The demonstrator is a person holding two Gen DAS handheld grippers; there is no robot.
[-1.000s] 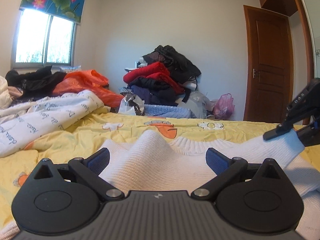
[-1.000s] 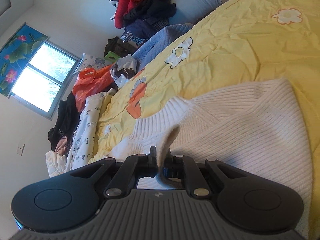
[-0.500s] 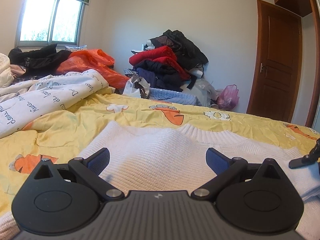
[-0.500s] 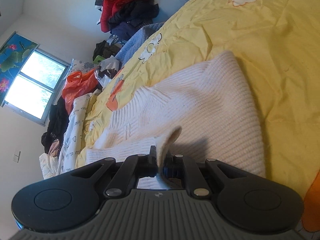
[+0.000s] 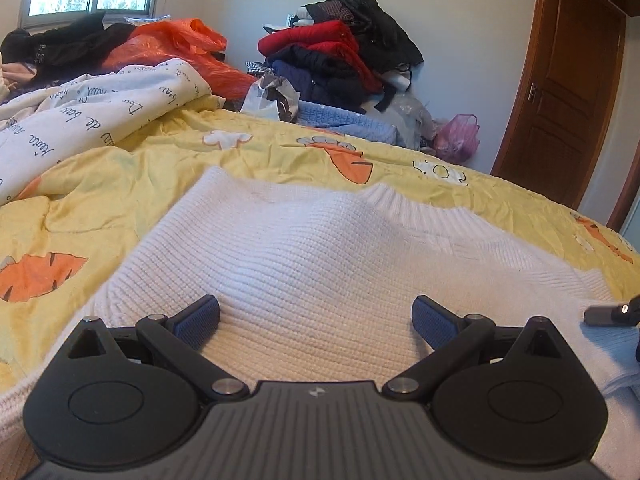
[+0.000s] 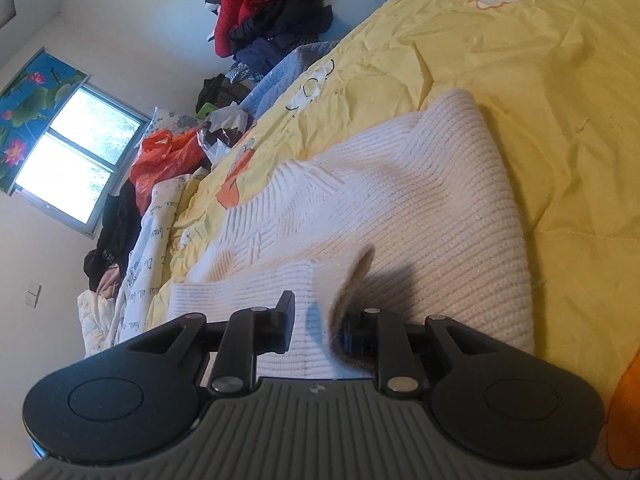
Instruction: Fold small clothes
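Observation:
A white ribbed knit sweater (image 5: 320, 248) lies spread on the yellow cartoon-print bedspread (image 5: 120, 184). My left gripper (image 5: 316, 316) hovers open and wide just over its near part, with nothing between the blue pads. In the right wrist view the sweater (image 6: 400, 200) is folded over itself. My right gripper (image 6: 320, 324) is low over it and its jaws are opening. A flap of the sweater's edge (image 6: 356, 276) still stands up against the right finger, and the pads no longer press on it. One tip of the right gripper (image 5: 608, 314) shows at the right edge of the left wrist view.
Beyond the bed's far edge stands a heap of dark and red clothes (image 5: 340, 56) over a blue blanket (image 5: 344, 122). An orange plastic bag (image 5: 172, 48) and a white quilt with lettering (image 5: 92, 108) lie far left. A brown door (image 5: 560, 92) is at the right.
The right gripper, shut on the sweater's edge before, came down and parted its jaws, releasing the fold. The left gripper tilted downward over the sweater, which now lies flatter.

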